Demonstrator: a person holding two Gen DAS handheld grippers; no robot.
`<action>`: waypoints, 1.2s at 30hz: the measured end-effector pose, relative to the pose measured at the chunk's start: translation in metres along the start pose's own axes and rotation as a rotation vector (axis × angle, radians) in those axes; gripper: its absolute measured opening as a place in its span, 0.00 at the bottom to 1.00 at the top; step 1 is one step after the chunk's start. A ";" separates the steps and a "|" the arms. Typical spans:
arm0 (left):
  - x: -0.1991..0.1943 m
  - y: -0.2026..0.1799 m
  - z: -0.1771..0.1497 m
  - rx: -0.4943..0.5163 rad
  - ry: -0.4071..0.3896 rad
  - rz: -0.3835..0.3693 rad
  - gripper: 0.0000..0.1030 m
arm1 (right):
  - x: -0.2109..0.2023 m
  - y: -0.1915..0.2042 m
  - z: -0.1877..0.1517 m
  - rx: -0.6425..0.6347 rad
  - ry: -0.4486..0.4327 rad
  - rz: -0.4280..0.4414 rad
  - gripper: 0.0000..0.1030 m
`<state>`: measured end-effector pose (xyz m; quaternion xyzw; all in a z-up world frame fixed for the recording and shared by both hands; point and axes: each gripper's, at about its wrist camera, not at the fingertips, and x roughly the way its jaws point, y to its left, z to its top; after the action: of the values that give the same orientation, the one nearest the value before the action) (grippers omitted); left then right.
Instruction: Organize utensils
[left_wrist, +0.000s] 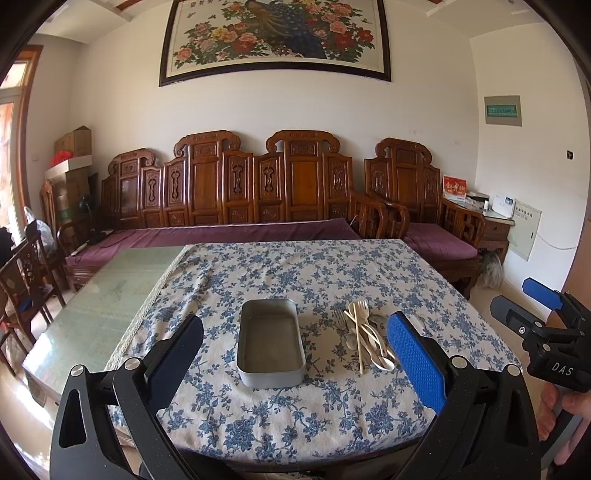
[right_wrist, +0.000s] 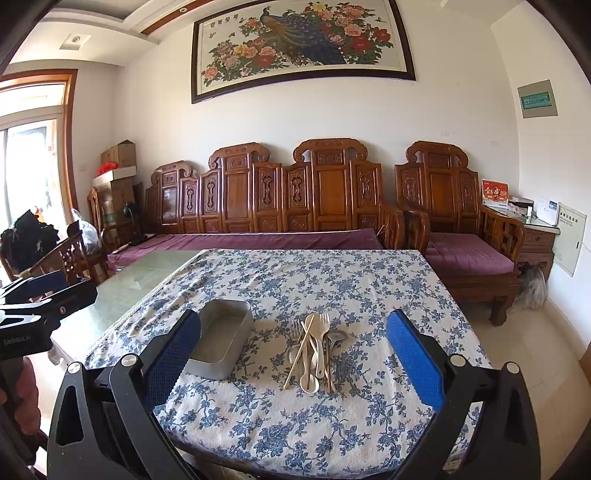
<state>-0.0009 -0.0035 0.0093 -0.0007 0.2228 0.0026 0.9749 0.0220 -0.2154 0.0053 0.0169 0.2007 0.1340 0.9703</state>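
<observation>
Utensils (right_wrist: 314, 347) piled right of empty tin (left_wrist: 270, 343); both grippers (left_wrist: 295, 354) (right_wrist: 293, 354) wide open, holding nothing. Pinch one handle, avoid dragging neighbours.

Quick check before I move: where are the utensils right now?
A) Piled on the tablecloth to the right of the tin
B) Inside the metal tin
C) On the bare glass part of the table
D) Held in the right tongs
A: the utensils lie in a heap on the floral tablecloth, right of the empty metal tin; both tongs are open and hold nothing.
</observation>
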 end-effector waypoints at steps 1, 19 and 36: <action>0.000 0.000 0.000 -0.001 0.000 -0.001 0.94 | 0.000 0.000 0.000 0.000 0.000 0.001 0.98; -0.003 -0.002 0.006 0.000 -0.007 -0.005 0.94 | 0.000 -0.003 -0.002 0.003 -0.003 0.002 0.98; -0.012 -0.006 0.006 0.003 -0.023 -0.013 0.94 | -0.005 0.000 0.003 0.000 -0.011 0.009 0.98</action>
<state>-0.0086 -0.0091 0.0200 -0.0006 0.2118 -0.0043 0.9773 0.0189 -0.2166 0.0097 0.0185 0.1952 0.1381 0.9708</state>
